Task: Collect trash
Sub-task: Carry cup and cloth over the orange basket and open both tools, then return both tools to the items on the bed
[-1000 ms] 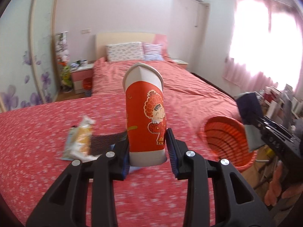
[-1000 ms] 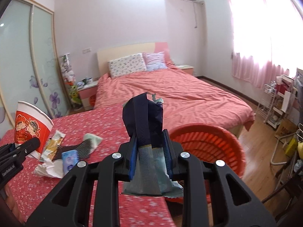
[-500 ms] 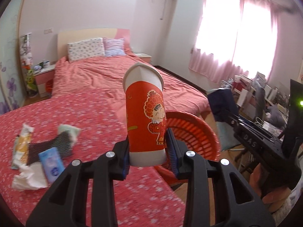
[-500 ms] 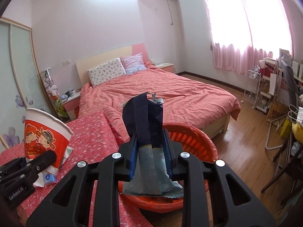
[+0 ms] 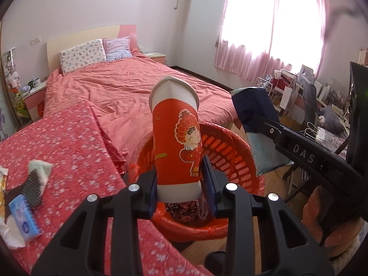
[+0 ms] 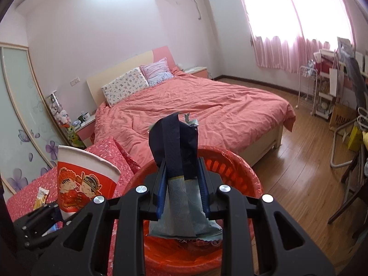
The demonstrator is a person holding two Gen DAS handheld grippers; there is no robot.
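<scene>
My left gripper (image 5: 181,184) is shut on a red-and-white paper cup (image 5: 177,138) with a cartoon figure, held upright over the red plastic basket (image 5: 230,147). My right gripper (image 6: 182,188) is shut on a dark blue and grey snack wrapper (image 6: 177,161), held over the same basket (image 6: 232,163). The cup (image 6: 82,184) shows at the left of the right wrist view; the wrapper (image 5: 255,115) and right gripper show at the right of the left wrist view. Some trash lies in the basket's bottom.
A table with a red flowered cloth (image 5: 69,142) holds a blue tissue pack (image 5: 23,220), a black mesh piece (image 5: 32,188), white tissue (image 5: 11,239) and a yellow wrapper (image 6: 41,197). Behind is a bed (image 6: 195,108). Wooden floor (image 6: 306,149) and cluttered racks (image 6: 326,92) are at right.
Both grippers have moved right, away from the table, and now hold the cup and the wrapper over the red basket. The table trash has slid to the left edge of view.
</scene>
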